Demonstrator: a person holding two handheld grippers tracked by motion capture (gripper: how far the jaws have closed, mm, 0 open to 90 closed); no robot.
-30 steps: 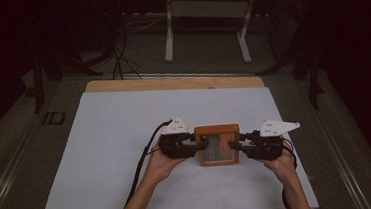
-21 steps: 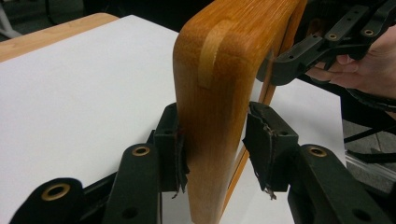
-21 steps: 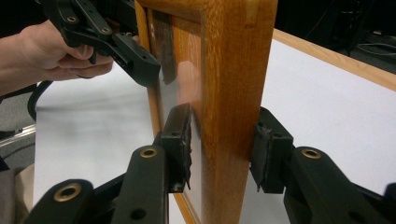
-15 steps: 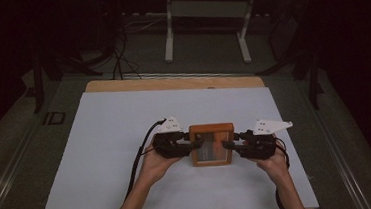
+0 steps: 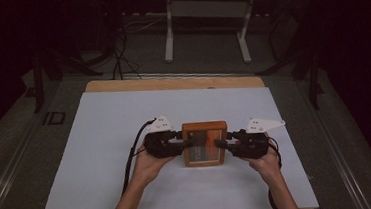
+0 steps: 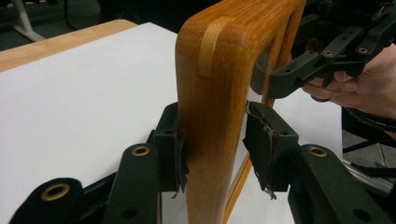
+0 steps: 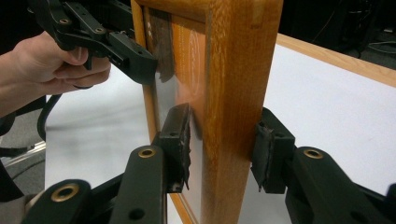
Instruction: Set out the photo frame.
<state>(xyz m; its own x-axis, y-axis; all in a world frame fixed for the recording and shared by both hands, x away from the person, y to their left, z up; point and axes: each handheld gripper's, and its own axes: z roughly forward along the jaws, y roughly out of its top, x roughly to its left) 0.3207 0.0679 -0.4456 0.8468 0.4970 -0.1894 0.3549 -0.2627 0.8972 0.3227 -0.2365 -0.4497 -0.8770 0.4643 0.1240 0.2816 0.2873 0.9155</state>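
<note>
Between both tongs, wooden frame (image 5: 205, 143) sits amid bare white sheet (image 5: 101, 141).

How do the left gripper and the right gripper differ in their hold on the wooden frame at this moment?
The left gripper takes the wooden frame by its left side rail; the right gripper takes the opposite right rail. In the left gripper view one pad presses the wood and the other stands a little off it, while in the right gripper view both pads sit against the rail. Both straddle the rail with black jaws.
</note>
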